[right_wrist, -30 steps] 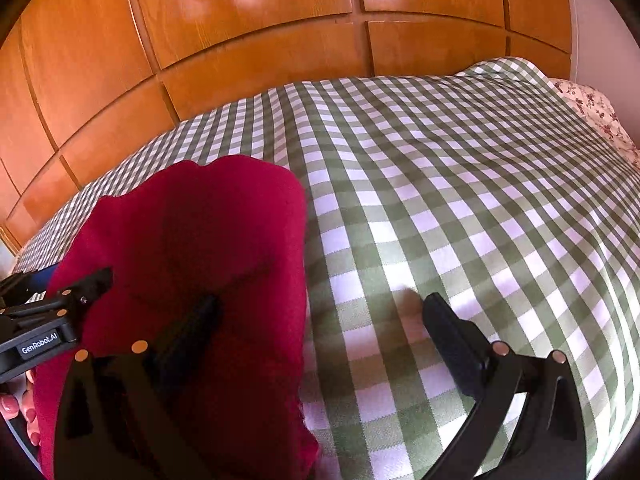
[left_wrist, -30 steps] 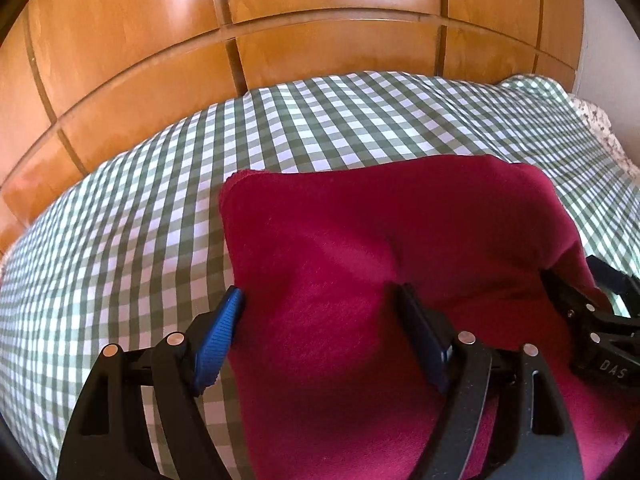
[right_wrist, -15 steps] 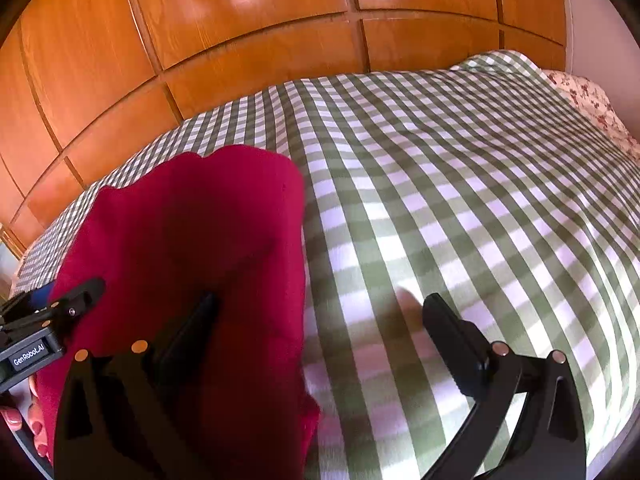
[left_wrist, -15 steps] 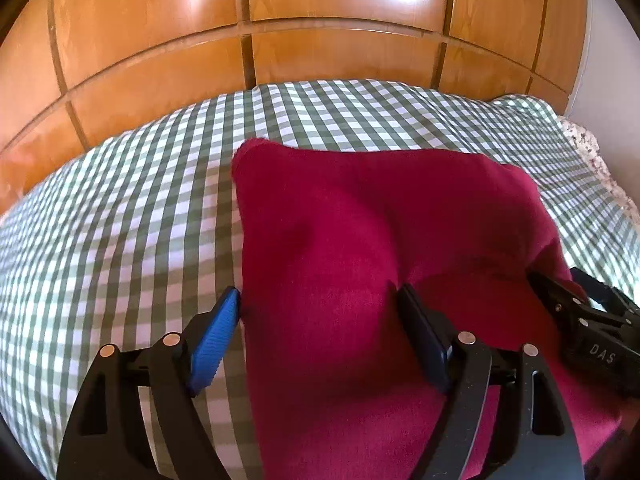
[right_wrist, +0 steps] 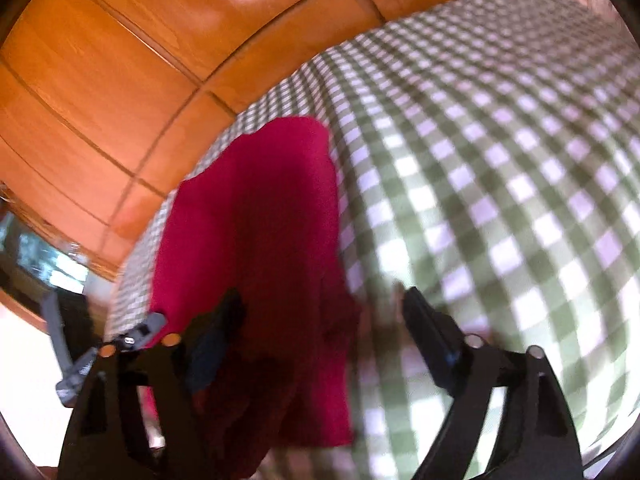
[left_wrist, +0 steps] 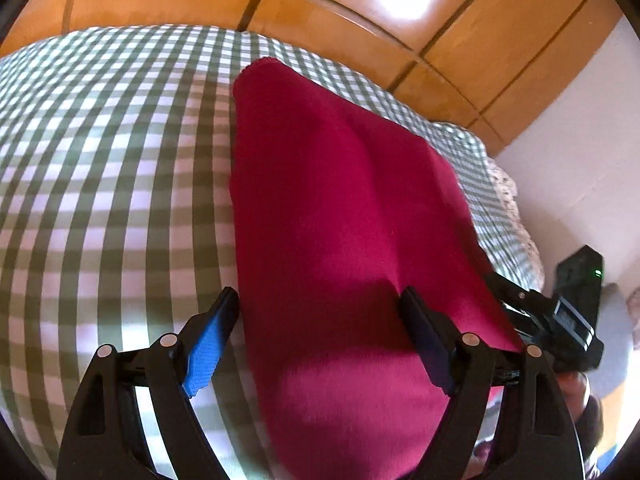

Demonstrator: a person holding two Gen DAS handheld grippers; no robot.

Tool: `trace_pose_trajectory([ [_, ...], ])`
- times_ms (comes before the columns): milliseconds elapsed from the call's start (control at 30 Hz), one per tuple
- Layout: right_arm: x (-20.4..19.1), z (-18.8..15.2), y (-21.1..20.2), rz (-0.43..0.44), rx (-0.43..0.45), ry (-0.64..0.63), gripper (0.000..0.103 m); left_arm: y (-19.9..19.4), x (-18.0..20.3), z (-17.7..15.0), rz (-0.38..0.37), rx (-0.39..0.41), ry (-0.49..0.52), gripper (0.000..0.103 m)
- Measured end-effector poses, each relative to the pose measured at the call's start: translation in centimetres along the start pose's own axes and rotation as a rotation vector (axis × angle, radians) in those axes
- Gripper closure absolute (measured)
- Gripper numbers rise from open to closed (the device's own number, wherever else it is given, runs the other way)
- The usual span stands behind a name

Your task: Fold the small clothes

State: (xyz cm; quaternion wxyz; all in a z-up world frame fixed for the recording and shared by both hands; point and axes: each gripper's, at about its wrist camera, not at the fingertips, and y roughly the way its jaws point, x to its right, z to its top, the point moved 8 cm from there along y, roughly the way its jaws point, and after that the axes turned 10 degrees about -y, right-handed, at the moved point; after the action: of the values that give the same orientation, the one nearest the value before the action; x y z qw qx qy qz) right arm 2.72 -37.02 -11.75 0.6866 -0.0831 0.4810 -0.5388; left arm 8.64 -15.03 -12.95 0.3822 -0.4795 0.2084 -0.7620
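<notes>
Checked bedcover [left_wrist: 100,184] — both grippers agape over red cloth [left_wrist: 340,240].

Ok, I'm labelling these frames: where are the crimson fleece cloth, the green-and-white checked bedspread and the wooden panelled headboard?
crimson fleece cloth [left_wrist: 340,208], left wrist view, its middle.
green-and-white checked bedspread [right_wrist: 500,168], right wrist view, bare stretch.
wooden panelled headboard [right_wrist: 120,48], right wrist view, panel face.

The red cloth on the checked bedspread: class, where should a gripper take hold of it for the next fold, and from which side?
Probably the near corners of the red cloth. It lies flat on the checked bedspread, so only edges offer a pinch; come in low from the near side.
</notes>
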Motion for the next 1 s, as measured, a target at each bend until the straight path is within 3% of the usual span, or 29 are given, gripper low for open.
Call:
trace_pose_trajectory([
  [133, -0.5, -0.9, 0.4, 0.077, -0.021, 0.04, 0.03, -0.4, 0.0, -1.1, -0.069, -0.034, -0.038, 0.024],
  [400, -1.2, -2.3, 0.4, 0.201, -0.057, 0.132, 0.031, -0.8, -0.1, -2.9, -0.109, -0.097, -0.017, 0.024],
  [700, -1.8, -1.6, 1.6, 0.193, -0.06, 0.104, 0.029, 0.2, 0.6, -2.9, -0.119, -0.115, -0.012, 0.024],
  [800, -2.7, -1.6, 2.4, 0.148, -0.072, 0.039, 0.037, 0.2, 1.1, -2.9, -0.09, -0.104, 0.036, 0.036],
  [1000, -3.2, -1.8, 1.9, 0.154, -0.039, 0.018, 0.058, -0.2, 3.3, -2.4, -0.009, -0.039, 0.191, 0.055],
])
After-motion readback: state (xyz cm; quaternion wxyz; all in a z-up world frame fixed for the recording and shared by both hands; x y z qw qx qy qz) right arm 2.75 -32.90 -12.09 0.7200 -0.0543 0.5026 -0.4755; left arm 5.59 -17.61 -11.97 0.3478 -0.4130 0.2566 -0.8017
